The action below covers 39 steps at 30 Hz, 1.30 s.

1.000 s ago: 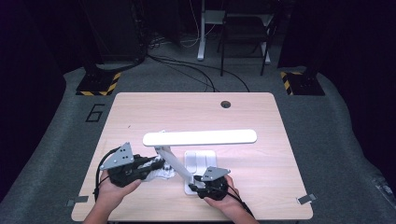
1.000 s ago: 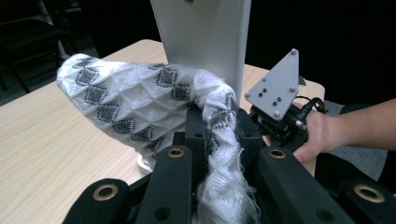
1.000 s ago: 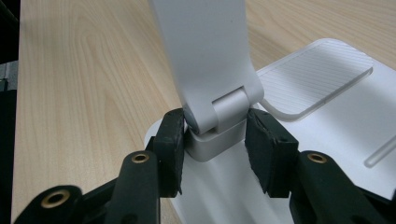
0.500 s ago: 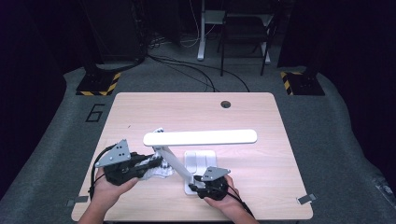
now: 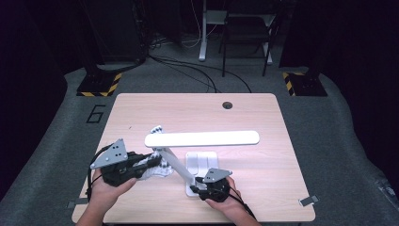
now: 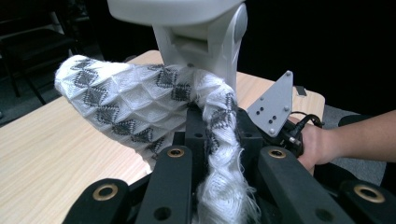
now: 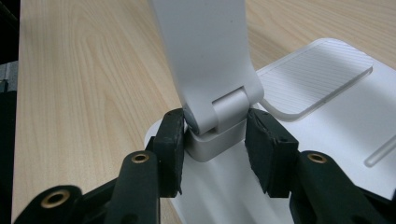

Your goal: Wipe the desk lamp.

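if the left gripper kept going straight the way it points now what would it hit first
Most likely the lamp arm. The left gripper, shut on the white knitted cloth, points at that arm just ahead, and the cloth already drapes against it. Depth is hard to judge, but nothing else seems to lie between.

the left gripper (image 6: 219, 161) pinches a white knitted cloth (image 6: 140, 100) with grey diamond patterns between its black jaws. the cloth drapes against the white desk lamp's arm (image 6: 205, 42) above the wooden table (image 6: 46, 154). beyond, a hand (image 6: 315, 144) holds the other gripper (image 6: 275, 109).
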### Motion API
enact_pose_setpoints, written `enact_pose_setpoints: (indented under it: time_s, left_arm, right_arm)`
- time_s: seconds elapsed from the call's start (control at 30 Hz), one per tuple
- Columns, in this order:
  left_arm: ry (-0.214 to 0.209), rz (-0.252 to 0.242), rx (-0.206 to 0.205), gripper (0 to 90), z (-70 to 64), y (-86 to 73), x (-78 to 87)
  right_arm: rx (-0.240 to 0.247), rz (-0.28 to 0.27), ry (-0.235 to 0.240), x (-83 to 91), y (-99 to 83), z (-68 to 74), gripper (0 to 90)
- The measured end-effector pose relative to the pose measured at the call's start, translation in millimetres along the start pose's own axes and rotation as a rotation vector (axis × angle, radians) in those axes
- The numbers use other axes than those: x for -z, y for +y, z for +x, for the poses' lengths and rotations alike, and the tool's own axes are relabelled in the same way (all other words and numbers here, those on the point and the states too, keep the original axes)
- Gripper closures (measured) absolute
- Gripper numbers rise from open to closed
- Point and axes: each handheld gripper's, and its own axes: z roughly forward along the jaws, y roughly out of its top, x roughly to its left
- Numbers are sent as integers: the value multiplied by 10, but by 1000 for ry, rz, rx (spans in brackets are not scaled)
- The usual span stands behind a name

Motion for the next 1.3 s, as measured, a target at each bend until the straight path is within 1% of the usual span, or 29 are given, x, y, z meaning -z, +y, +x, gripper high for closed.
enact_pose_setpoints:
  time_s: [0.07,0.13,0.17,0.23,0.27,0.47,0.5,0.57,0.6,0.67,0.7,0.77,0.8,0.93,0.97,1.03,1.1,1.13,1.3]
  left_arm:
    - [3,-9,-10,799,10,17,18]
    - [4,-11,-10,800,9,36,40]
    - [6,-23,-3,800,2,48,49]
    - [12,-27,-15,800,7,78,75]
    - [13,-35,-7,799,1,88,83]
    - [27,-44,-20,800,-14,160,131]
    - [28,-43,-37,800,-8,166,132]
    - [34,-36,-37,799,-14,171,134]
    - [33,-39,-28,799,-21,169,133]
    - [37,-50,-27,799,-21,167,141]
    - [44,-50,-42,800,-10,169,147]
    - [43,-52,-25,800,-14,165,145]
    - [47,-51,-35,799,-4,169,145]
    - [44,-58,-27,799,0,172,130]
    - [42,-59,-25,799,3,171,129]
    - [35,-61,-25,798,12,167,130]
    - [34,-61,-18,798,15,161,133]
    - [29,-67,-7,798,11,156,129]
    - [32,-65,-9,797,4,154,127]
  right_arm:
    - [0,0,0,0,0,0,578]
    - [0,0,0,0,0,0,578]
    - [0,0,0,0,0,0,578]
    - [-1,0,0,0,0,0,578]
    - [0,0,1,0,0,-1,578]
    - [0,0,0,0,-1,0,578]
    - [-2,0,0,0,-1,0,578]
    - [2,-2,-2,1,0,-3,578]
    - [-3,0,0,0,-1,1,578]
    - [-1,-1,-1,1,-1,-1,578]
    - [-1,-1,0,-1,-1,0,578]
    - [11,-5,-2,-3,0,-8,578]
    - [11,-5,-3,-4,0,-8,578]
    - [15,-8,-2,-9,4,-17,579]
    - [6,-9,-3,-10,3,-12,579]
    - [4,-6,-1,-9,4,-12,579]
    - [4,-6,-1,-9,4,-11,579]
    - [6,-6,-2,-9,5,-11,579]
    - [7,-6,-4,-9,5,-12,579]
